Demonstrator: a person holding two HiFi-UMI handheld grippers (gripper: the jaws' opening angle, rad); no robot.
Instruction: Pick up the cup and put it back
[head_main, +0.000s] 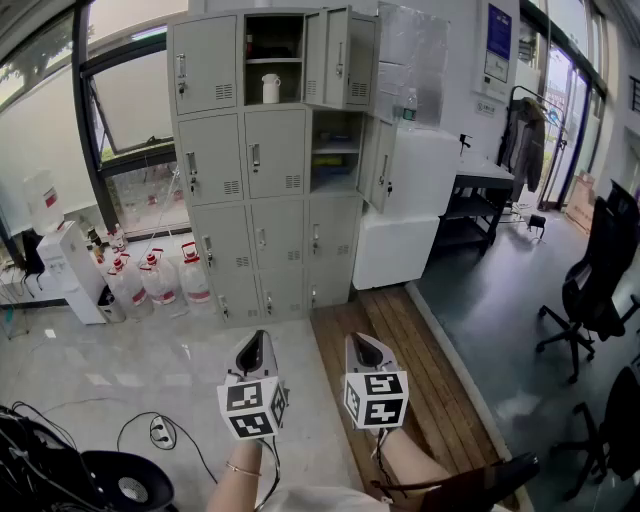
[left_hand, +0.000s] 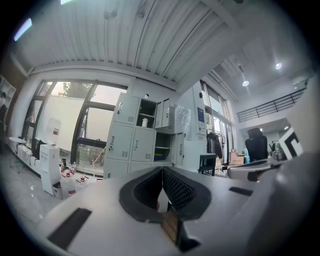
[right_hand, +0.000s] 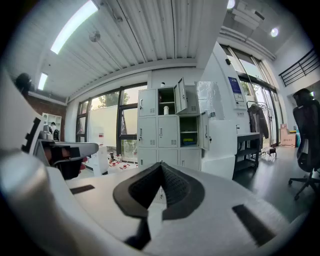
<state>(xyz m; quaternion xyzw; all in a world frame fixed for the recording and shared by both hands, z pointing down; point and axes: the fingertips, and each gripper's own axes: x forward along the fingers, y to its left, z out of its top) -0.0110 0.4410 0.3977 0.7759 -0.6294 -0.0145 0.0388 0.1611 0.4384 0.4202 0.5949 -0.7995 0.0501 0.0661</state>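
Facing a tall grey locker cabinet (head_main: 262, 170) against the far wall, with several doors open in its upper right part. Flanked on the right by a white boxy unit (head_main: 405, 215), touching the cabinet's side. Further right, a dark desk (head_main: 482, 172) along the wall, and black office chairs (head_main: 598, 280) on the grey floor near the right edge of the head view. Left of the cabinet, under the window, a white water dispenser (head_main: 68, 262), and just beside it a cluster of clear water jugs (head_main: 160, 278) with red caps on the pale floor.

Held low in front, side by side and well apart from the cabinet: left tool (head_main: 257, 342) and right tool (head_main: 362, 348), each roughly level and pointing toward the lockers. Left tool (left_hand: 162, 170) closed, pad tips meeting, nothing gripped. Right tool (right_hand: 161, 165) likewise fully closed and empty.

Smallest of all, the white cup (head_main: 271, 88): upright on the floor of the open top-row middle compartment, about midway between its side walls, below a thin inner shelf, touched by neither tool.
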